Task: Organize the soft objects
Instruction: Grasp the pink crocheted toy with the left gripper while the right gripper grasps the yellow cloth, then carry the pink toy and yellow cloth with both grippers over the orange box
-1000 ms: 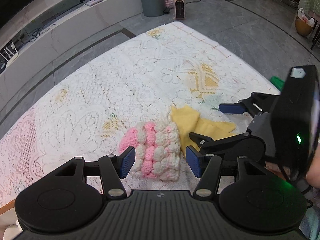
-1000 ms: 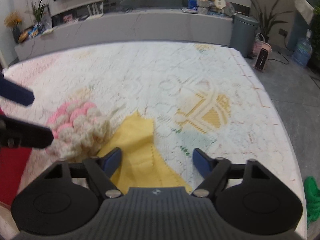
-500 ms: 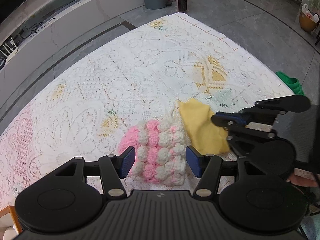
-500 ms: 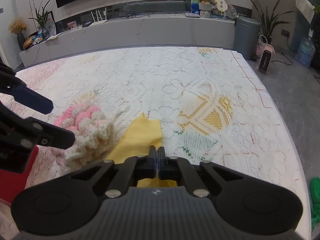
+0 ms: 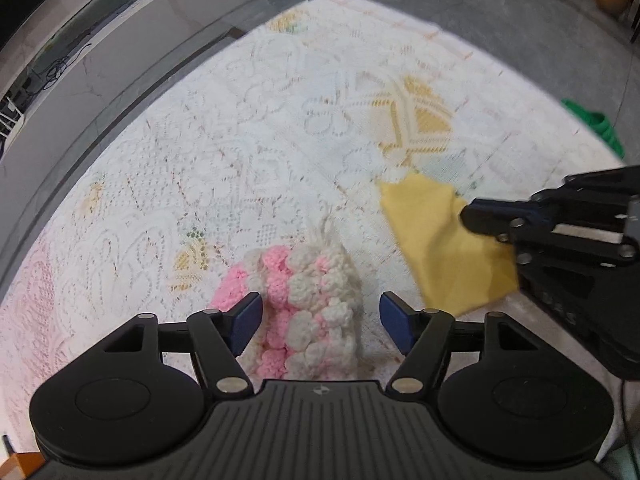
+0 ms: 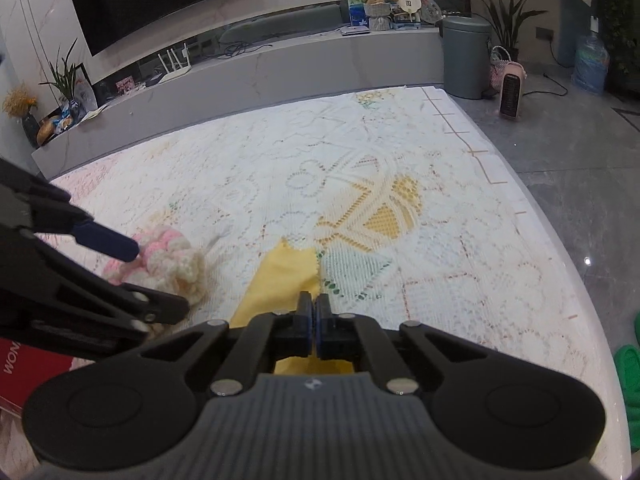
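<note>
A pink and cream crocheted piece [image 5: 310, 300] lies on the lace tablecloth [image 5: 260, 128]. My left gripper [image 5: 322, 322] is open, its fingers on either side of the crocheted piece's near end. A yellow cloth [image 5: 440, 248] lies to its right. My right gripper [image 6: 315, 322] is shut on the yellow cloth [image 6: 282, 280] and holds its near edge lifted. The crocheted piece [image 6: 172, 258] also shows at the left in the right wrist view, between the left gripper's fingers [image 6: 108, 240].
A red box [image 6: 24, 376] sits at the table's near left corner. Green slippers [image 6: 630, 376] lie on the floor to the right. A grey bin [image 6: 466, 56] and a small heater [image 6: 510, 90] stand beyond the table's far end.
My right gripper closed on the yellow cloth and has drawn it up and to the right, away from the crocheted piece. My left gripper stayed open around the crocheted piece.
</note>
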The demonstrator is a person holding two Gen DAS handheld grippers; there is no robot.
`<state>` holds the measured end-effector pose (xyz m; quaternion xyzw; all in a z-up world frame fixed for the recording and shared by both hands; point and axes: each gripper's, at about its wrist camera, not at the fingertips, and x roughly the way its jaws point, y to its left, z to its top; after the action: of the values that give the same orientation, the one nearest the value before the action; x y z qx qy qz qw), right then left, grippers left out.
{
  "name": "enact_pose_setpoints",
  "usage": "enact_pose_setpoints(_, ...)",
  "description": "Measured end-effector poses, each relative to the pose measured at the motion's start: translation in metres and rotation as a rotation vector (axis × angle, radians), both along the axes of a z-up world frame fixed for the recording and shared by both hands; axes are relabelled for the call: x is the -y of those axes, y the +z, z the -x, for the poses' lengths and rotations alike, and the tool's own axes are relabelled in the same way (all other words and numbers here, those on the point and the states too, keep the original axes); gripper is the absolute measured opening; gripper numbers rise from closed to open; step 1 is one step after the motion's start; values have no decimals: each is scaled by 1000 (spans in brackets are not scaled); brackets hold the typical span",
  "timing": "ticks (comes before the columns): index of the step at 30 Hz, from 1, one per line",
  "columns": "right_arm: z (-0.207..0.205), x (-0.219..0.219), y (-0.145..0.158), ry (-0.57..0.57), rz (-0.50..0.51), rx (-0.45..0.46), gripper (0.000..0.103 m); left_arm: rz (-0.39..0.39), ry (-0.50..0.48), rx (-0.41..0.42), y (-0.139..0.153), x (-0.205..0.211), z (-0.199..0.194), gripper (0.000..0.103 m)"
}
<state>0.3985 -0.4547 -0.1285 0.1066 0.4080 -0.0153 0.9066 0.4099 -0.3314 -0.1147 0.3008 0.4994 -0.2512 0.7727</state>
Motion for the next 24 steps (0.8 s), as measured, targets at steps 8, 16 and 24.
enact_pose_setpoints(8,-2,4,-7,1,-10,-10,0,-85,-29,65,-14,3,5,70)
enact_pose_setpoints(16,2,7,-4,6,-52,3,0,4,29,86,2,-3,14,34)
enact_pose_setpoints(24,24,5,25,16,-167,47,0,176,82,82,35,-15,39,29)
